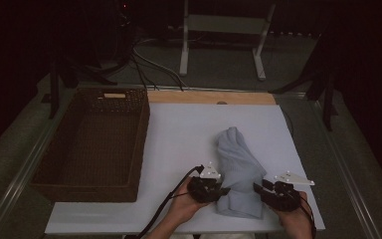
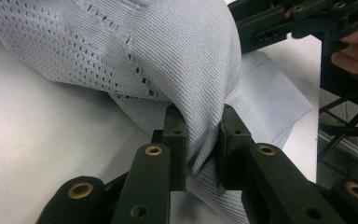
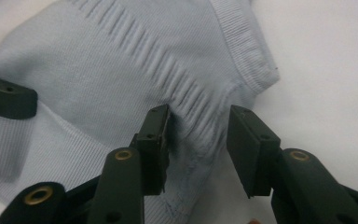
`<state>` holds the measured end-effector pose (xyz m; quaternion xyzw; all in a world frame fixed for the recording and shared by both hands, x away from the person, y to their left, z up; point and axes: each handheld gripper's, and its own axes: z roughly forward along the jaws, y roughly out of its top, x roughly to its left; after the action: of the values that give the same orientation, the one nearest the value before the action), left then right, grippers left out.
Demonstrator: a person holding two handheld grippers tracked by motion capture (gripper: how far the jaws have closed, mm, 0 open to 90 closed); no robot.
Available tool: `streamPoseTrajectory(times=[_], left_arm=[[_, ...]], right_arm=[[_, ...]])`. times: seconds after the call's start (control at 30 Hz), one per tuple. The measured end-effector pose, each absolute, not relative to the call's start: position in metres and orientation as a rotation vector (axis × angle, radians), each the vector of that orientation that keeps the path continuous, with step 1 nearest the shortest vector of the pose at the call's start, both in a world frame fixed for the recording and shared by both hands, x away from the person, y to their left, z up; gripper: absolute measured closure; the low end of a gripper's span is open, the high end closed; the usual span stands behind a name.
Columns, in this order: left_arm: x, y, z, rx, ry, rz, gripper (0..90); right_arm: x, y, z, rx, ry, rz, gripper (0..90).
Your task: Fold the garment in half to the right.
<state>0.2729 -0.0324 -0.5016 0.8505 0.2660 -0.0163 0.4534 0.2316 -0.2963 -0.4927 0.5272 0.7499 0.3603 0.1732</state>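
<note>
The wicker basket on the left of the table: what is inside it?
The wicker basket looks empty: the high view shows just its dark woven floor. The near wall hides the strip of floor right behind it. The light blue garment lies outside it, on the white board.

My left gripper [image 1: 222, 190] points right, its jaws pinched tight. My right gripper [image 1: 256, 187] points left toward it, its jaws standing partly apart. Both my forearms come in low.
</note>
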Motion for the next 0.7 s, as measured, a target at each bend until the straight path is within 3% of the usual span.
streamPoseTrajectory(times=[0.7], left_arm=[[0.279, -0.017, -0.496, 2.114, 0.682, 0.026, 79.1]], right_arm=[[0.251, -0.278, -0.498, 1.514, 2.150, 1.025, 56.8]])
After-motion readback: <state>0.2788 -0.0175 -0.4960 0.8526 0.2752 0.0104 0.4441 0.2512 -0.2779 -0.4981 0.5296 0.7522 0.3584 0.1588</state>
